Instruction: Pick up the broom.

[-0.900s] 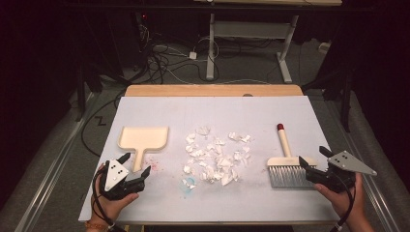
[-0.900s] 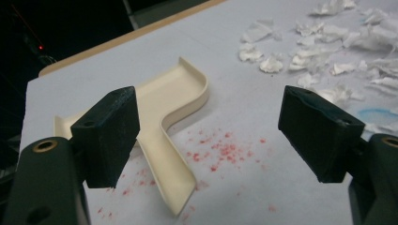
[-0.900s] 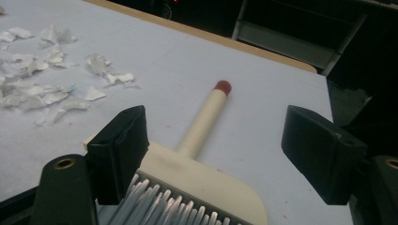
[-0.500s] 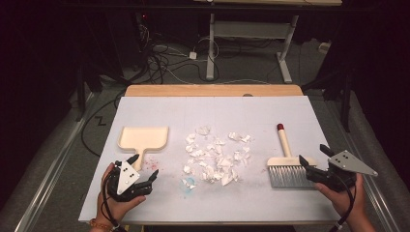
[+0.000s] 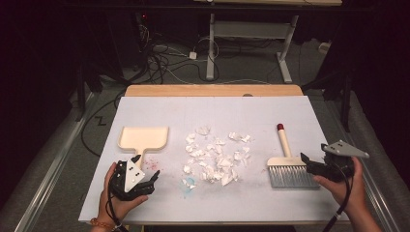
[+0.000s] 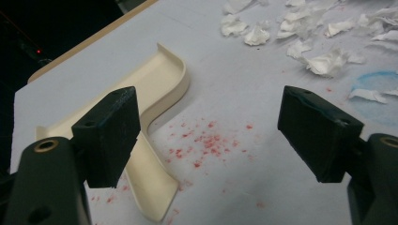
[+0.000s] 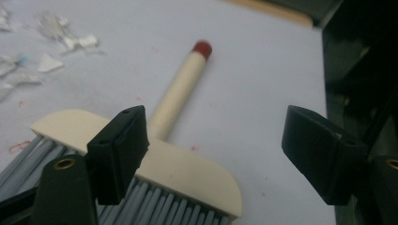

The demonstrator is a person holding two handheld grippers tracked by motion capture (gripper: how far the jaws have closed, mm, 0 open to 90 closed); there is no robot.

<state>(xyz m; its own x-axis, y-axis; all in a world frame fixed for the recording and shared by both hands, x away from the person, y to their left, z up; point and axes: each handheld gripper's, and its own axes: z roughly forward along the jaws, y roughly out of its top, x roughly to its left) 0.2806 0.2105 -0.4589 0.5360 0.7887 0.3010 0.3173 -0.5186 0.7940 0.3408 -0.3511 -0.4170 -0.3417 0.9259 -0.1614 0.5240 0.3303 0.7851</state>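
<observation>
A cream dustpan [image 5: 143, 137] lies flat left, a grey-bristled, red-tipped brush [image 5: 288, 164] right.

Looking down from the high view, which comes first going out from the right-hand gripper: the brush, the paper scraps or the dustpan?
From the right gripper, nearest first:
1. Brush, just beside it at the table's right.
2. Paper scraps, piled in the middle.
3. Dustpan, far over on the left, near the left gripper.

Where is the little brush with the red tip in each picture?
High view: the brush lies at the right of the table, by the right gripper.
Left gripper view: not in this picture.
Right gripper view: the brush lies at lower left, handle pointing up.
Shared landmark: the paper scraps.
</observation>
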